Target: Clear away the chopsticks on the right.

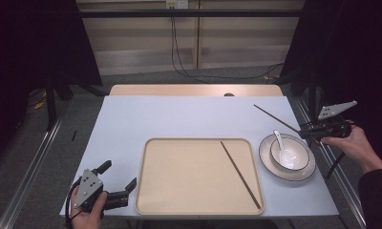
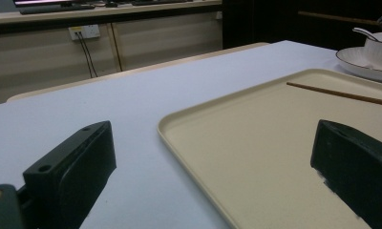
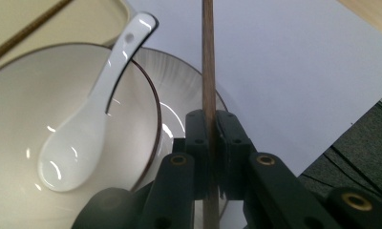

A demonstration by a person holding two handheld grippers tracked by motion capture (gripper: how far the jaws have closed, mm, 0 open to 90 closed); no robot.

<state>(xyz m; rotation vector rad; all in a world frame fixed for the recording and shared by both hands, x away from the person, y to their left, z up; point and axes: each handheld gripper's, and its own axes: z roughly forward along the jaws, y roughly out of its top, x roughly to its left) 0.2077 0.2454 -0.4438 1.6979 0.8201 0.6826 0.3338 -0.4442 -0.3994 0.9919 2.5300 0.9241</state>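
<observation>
A cream tray [image 1: 179, 200] lies at the table's front middle, and one brown chopstick [image 1: 240, 168] rests slanted on its right part. My right gripper [image 1: 307, 132] is shut on a second chopstick [image 1: 275, 117], which sticks out up and left over the table, above the bowl's far rim. In the right gripper view that chopstick [image 3: 208, 71] runs straight up between the closed jaws. A white bowl [image 1: 289, 155] with a white spoon [image 1: 280, 140] sits on a plate [image 1: 309, 171] right of the tray. My left gripper [image 1: 118, 177] stands open at the tray's left front corner, holding nothing.
The table's far half [image 1: 189, 114] is bare white surface. Its right edge runs close behind the plate. A wooden strip [image 1: 194, 89] borders the far edge, with cables and cabinets on the floor beyond.
</observation>
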